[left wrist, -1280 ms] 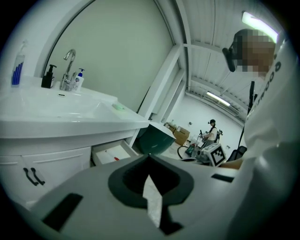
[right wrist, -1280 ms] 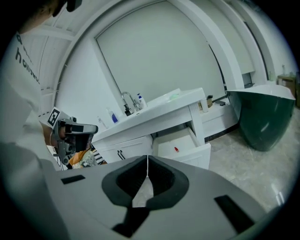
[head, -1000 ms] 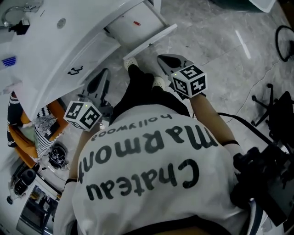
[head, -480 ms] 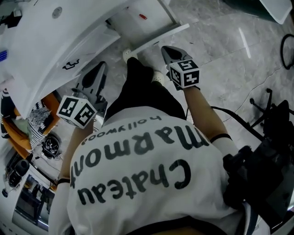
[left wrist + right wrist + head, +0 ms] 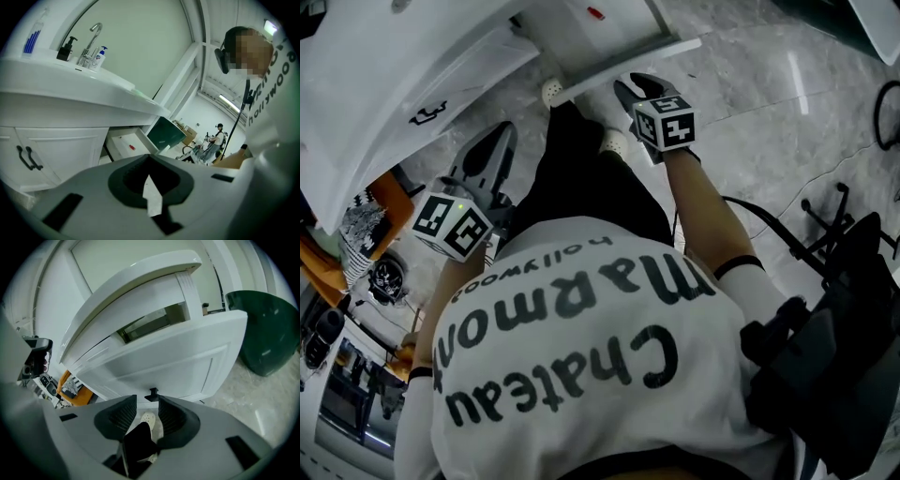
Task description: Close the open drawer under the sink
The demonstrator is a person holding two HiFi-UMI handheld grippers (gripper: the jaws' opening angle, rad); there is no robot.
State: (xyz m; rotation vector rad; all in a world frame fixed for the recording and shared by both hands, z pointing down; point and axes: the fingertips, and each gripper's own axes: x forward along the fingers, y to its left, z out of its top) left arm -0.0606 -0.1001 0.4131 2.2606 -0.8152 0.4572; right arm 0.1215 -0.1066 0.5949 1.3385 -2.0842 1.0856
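White panelled drawer (image 5: 159,357) under the white sink (image 5: 70,79) stands open, upper centre of the right gripper view. Small black handle (image 5: 152,393) sits just beyond the right hand-held gripper (image 5: 147,401), jaws opening w/ nothing gripped. Left hand-held gripper (image 5: 148,176) seems closed, empty.

Open white drawer (image 5: 178,359), black handle (image 5: 152,393)

The big white drawer (image 5: 609,33) is wide open. It sticks out from under the smooth white sink top (image 5: 384,84), at the top middle of the head view. In the right gripper view its flat front fills the middle, tilted, with a small black handle (image 5: 152,393) at its low edge.
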